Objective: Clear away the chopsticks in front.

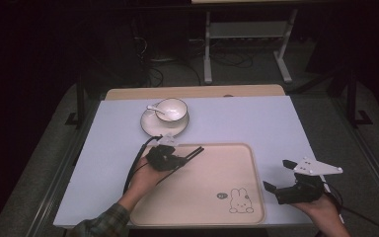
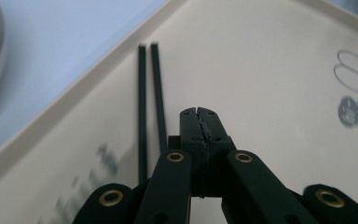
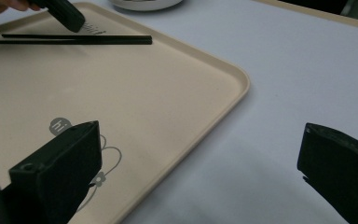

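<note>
Two black chopsticks (image 1: 195,150) lie side by side at the far left of a beige tray (image 1: 212,207). My left gripper (image 1: 177,159) hovers over their near ends with its jaws shut, pads pressed together and nothing between them. In the left gripper view the chopsticks (image 2: 148,93) run along the tray (image 2: 270,56) just left of the shut gripper (image 2: 199,112). My right gripper (image 1: 276,174) rests off the tray's right edge, open wide and empty. The right gripper view has that gripper (image 3: 200,128) over the tray rim (image 3: 242,79), with the chopsticks (image 3: 74,39) and left gripper (image 3: 65,14) beyond.
A white bowl with a dark rim (image 1: 170,109) sits on a saucer (image 1: 150,127) with a spoon (image 1: 154,108), just beyond the tray's far left corner. A rabbit drawing (image 1: 240,201) marks the tray's near right. The table is covered in pale blue (image 1: 256,118); its edges drop to dark floor.
</note>
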